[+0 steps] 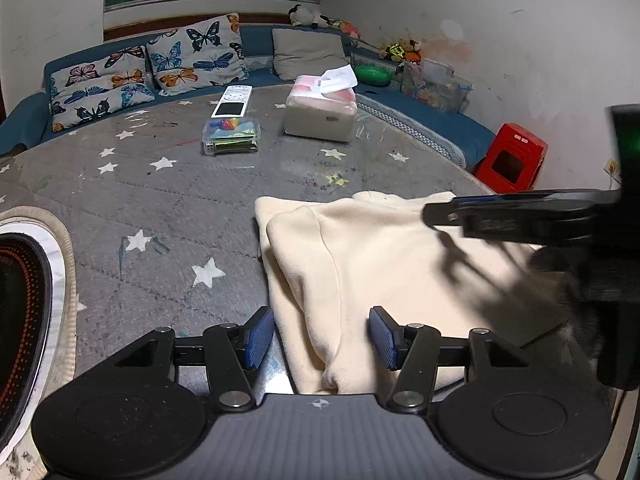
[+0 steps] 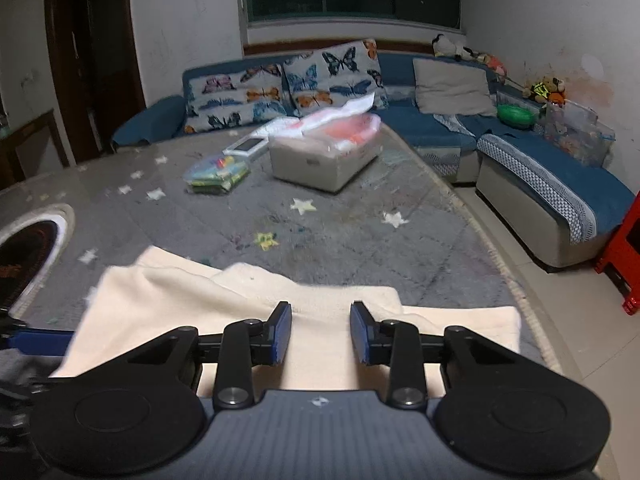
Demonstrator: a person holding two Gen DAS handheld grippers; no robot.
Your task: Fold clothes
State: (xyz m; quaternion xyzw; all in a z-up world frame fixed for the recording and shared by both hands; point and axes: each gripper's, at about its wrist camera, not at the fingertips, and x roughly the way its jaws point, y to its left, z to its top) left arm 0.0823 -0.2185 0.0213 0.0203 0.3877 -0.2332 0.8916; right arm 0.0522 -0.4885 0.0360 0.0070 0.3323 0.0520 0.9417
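Observation:
A cream garment [image 1: 384, 264] lies folded on the grey star-patterned table cover [image 1: 168, 208]. My left gripper [image 1: 322, 338] is open, its blue pads on either side of the garment's near left edge, holding nothing. The right gripper's finger [image 1: 516, 216] crosses above the garment at the right of the left wrist view. In the right wrist view the garment [image 2: 248, 312] lies under my right gripper [image 2: 321, 333], which is open and empty above the cloth. The left gripper's blue finger [image 2: 36, 338] shows at the far left.
A tissue box [image 1: 320, 108], a clear box of coloured items [image 1: 231, 136] and a white remote [image 1: 233, 101] sit at the table's far side. A round stove plate [image 1: 24, 312] is at the left. A blue sofa [image 2: 540, 168] and a red stool [image 1: 512, 158] stand beside the table.

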